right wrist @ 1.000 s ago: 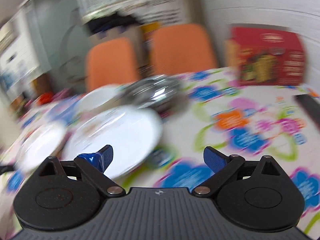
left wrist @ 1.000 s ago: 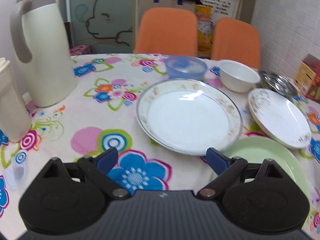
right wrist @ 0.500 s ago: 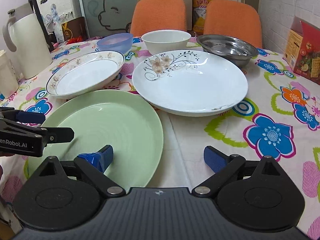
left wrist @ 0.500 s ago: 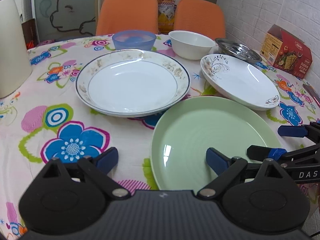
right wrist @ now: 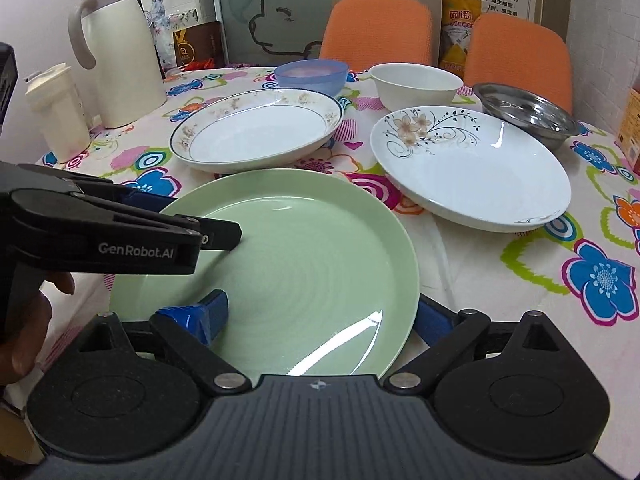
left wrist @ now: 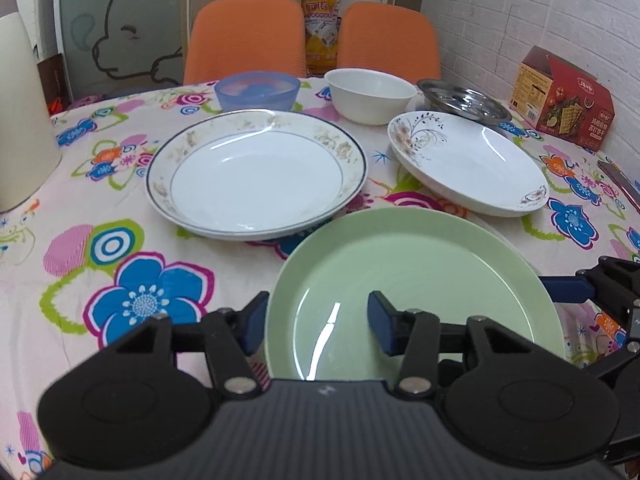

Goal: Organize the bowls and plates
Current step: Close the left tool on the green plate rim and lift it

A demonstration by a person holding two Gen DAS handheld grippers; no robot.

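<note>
Both grippers, left [left wrist: 316, 320] and right [right wrist: 320, 318], straddle the empty green plate's [left wrist: 408, 280] opposite rims at the table's near edge, jaws spread, not yet clamped.

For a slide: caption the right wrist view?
Both open grippers, right and left, straddle opposite rims of the round pale green plate on the floral tablecloth.

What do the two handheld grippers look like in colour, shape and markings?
Both are matt black. The left gripper and right gripper have two round housings beside a ribbed grey centre, silver pivot screws, angular link arms and blue finger pads. White "GenRobot.AI" lettering marks the left gripper's side. No cables or sleeves show.
</note>
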